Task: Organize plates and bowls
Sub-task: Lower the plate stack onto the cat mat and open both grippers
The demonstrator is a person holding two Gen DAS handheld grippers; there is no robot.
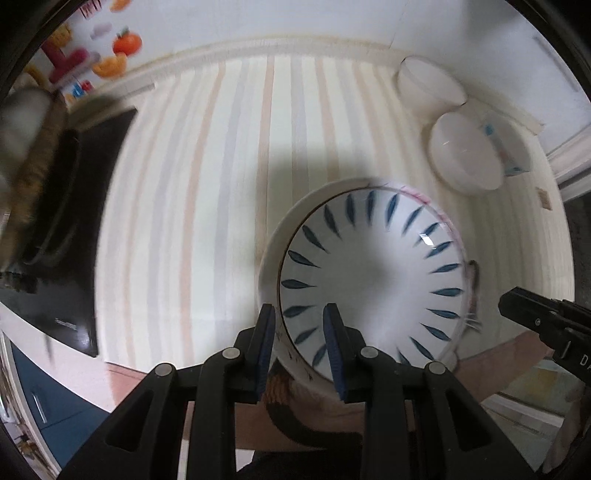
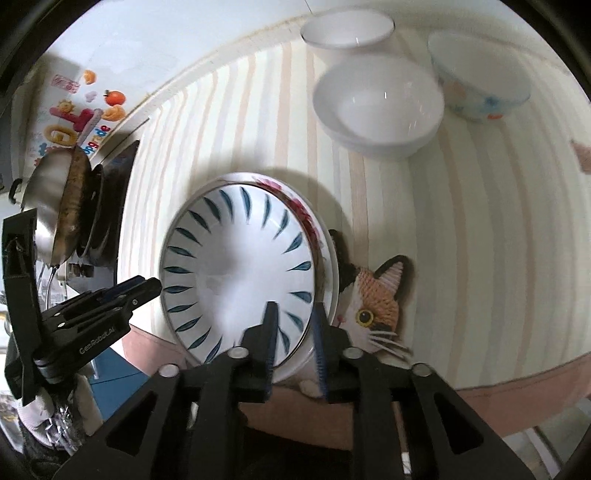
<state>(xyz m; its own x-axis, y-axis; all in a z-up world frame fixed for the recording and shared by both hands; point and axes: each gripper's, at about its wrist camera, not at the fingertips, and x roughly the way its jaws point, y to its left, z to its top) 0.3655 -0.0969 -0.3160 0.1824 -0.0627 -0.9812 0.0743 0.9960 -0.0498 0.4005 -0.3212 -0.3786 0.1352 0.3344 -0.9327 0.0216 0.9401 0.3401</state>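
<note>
The left gripper is closed on the near rim of the blue-leaf bowl, one finger outside the wall and one inside. The right gripper holds the same bowl on its other side, its jaws clamped over the rim. This bowl sits in a flower-rimmed plate, right in front of both grippers, on the striped tablecloth. Just right of the right gripper's fingers a cat picture shows on the cloth. Farther ahead and to the right stand stacked white bowls, a white cup and a floral bowl. To the left, ahead, a steel pot stands on a black cooktop. In the right wrist view the left gripper's body carries the white writing "GenRobot.AI"
</note>
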